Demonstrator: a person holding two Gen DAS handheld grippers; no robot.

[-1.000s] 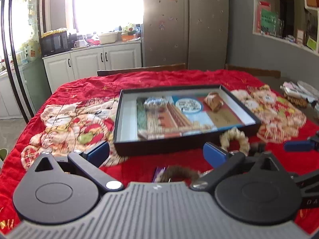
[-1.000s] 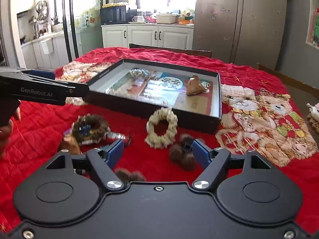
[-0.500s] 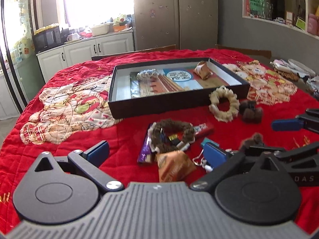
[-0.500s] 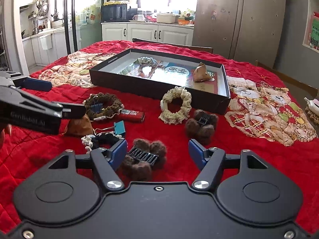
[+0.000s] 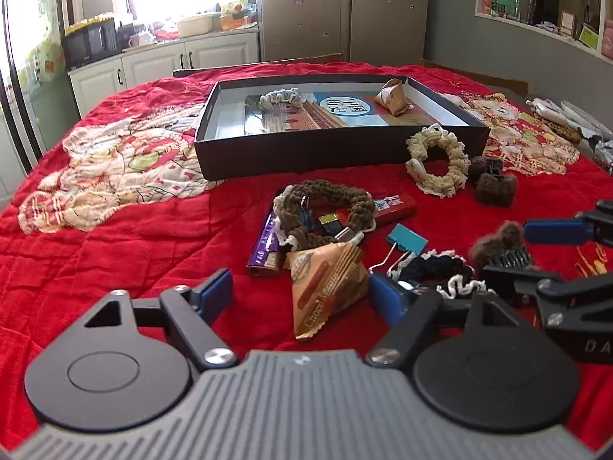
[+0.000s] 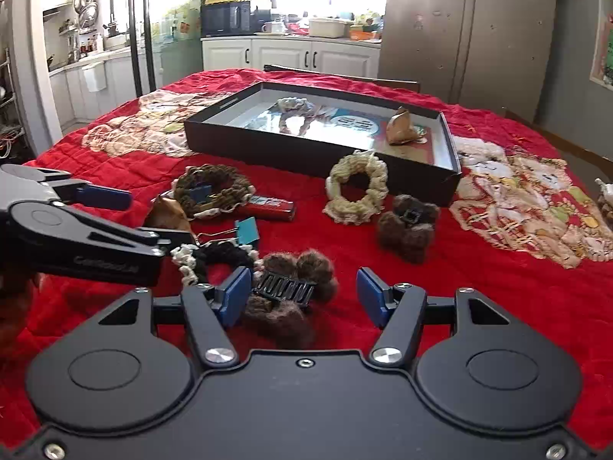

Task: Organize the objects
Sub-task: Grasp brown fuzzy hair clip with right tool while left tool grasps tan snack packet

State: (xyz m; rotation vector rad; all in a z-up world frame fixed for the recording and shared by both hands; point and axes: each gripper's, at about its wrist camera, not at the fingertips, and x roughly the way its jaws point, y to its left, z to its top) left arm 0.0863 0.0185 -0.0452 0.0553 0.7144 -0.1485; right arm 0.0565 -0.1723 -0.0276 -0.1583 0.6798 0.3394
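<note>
A black shallow box point(image 5: 291, 153) point(image 6: 306, 151) sits mid-table, holding a cream scrunchie point(image 5: 281, 96) and a gold snack packet point(image 5: 394, 96). In front lie a brown scrunchie point(image 5: 325, 207) point(image 6: 212, 188), a cream scrunchie point(image 5: 438, 165) point(image 6: 356, 188), a gold chocolate packet point(image 5: 329, 283), a teal binder clip point(image 5: 407, 238) point(image 6: 247, 230), a black-and-white scrunchie point(image 5: 444, 268) and two furry brown hair clips point(image 6: 291, 287) point(image 6: 408, 226). My left gripper point(image 5: 302, 295) is open, with the chocolate packet between its fingers. My right gripper point(image 6: 302, 293) is open around the near furry clip.
A red quilted cloth point(image 5: 134, 230) covers the table. A red lighter point(image 6: 270, 204) and a purple wrapper point(image 5: 264, 245) lie by the brown scrunchie. Wrapped items point(image 5: 567, 115) sit at the far right edge. Kitchen cabinets point(image 6: 291, 55) and a fridge point(image 6: 471, 30) stand behind.
Both grippers have pulled back toward the near side and lowered over the loose items. The chocolate packet and the near furry clip now sit between the open fingers.
</note>
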